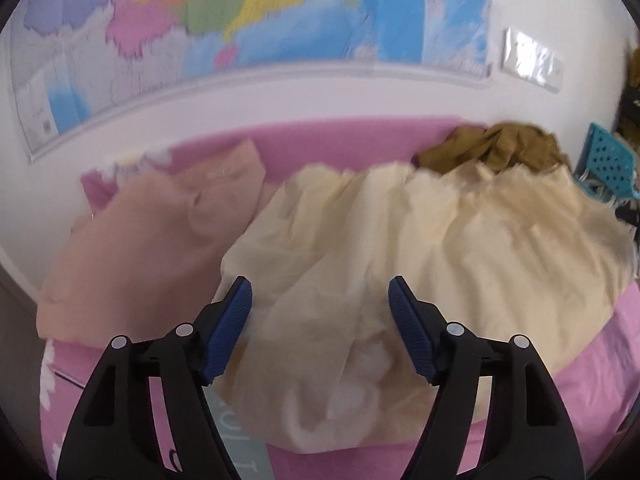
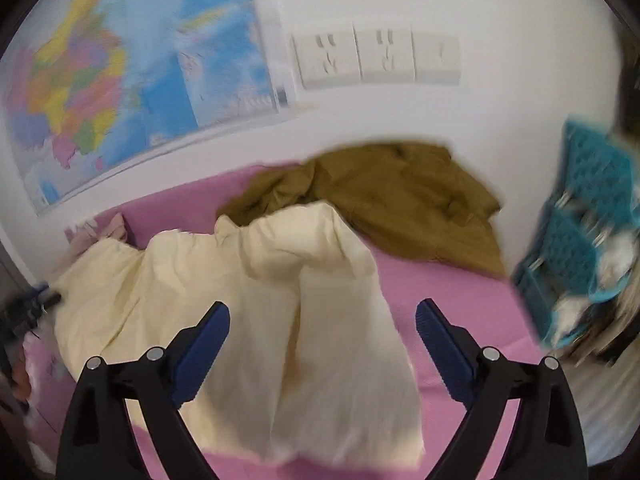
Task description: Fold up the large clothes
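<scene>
cream garment [image 1: 420, 240] on pink sheet [image 2: 472, 312]

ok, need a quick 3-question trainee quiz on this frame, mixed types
1. True or false: the left hand-held gripper is clamped on the cream garment.
2. Which garment lies farthest back by the wall, seen from the right wrist? A) the brown garment B) a blue one C) a striped one
3. Fill in: the clothes lie on a ____ sheet.

Key
1. False. Its jaws stand apart above the cloth; so do those of the right hand-held gripper.
2. A
3. pink
</scene>
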`<state>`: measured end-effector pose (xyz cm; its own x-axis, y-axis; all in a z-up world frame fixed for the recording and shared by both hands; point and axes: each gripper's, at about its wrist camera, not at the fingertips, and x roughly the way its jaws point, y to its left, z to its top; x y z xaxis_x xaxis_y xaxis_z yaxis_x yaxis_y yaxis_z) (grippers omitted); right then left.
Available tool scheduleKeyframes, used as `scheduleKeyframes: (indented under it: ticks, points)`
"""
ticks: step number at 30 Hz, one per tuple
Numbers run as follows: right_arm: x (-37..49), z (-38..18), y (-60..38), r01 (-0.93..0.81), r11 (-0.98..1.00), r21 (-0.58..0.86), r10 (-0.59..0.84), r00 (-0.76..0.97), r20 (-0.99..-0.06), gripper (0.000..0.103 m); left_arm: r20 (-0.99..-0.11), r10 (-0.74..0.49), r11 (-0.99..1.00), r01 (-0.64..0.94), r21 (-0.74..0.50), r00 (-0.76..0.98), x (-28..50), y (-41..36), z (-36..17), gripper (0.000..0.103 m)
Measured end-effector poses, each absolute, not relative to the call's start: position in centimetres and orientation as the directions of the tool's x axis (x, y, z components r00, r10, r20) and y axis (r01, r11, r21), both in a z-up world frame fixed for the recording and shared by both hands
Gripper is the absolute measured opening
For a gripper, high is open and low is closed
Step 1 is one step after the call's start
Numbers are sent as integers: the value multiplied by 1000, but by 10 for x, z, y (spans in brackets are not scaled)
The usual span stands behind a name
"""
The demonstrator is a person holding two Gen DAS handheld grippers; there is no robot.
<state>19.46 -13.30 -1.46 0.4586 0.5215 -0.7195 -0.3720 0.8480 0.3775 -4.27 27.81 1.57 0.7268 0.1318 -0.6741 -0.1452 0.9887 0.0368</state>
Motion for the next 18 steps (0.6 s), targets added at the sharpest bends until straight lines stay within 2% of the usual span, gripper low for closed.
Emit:
scheduleKeyframes:
  ticks: [3, 4, 5, 6, 7, 8, 12, 14, 18]
  points:
    - [216, -32, -122, -380, 820, 428, 560, 378, -738, 88, -684, 147, 987, -152, 54, 715, -43, 278, 9, 70]
    - [222, -37, -119, -381, 799, 466, 590, 344, -730, 76, -689, 147, 987, -155, 51, 709, -43, 279, 8, 71]
    - [227, -41, -115, -391, 779, 490, 613, 311, -726, 53, -695, 145, 986, -157, 46, 704, -43, 280, 7, 71]
    - [228, -42, -111, -401, 776, 487, 614, 302, -729, 39, -705, 141, 986, -164, 36, 695, -43, 283, 5, 71]
    - [228, -40, -104, -423, 777, 466, 605, 301, -737, 13, -713, 136, 985, -169, 26, 687, -43, 285, 4, 71]
    - [226, -37, -98, -447, 775, 447, 601, 301, -740, 4, -717, 133, 985, -172, 19, 684, -44, 286, 3, 71]
    - [217, -4, -81, -528, 764, 370, 601, 375, -705, 3, -725, 145, 980, -199, 12, 673, -50, 289, 0, 69]
    - [222, 13, -78, -540, 758, 366, 620, 423, -661, 2, -728, 154, 973, -232, -7, 668, -58, 294, 1, 65]
    - [243, 28, -74, -517, 758, 398, 641, 476, -602, 2, -720, 180, 964, -265, -5, 670, -68, 298, 3, 64]
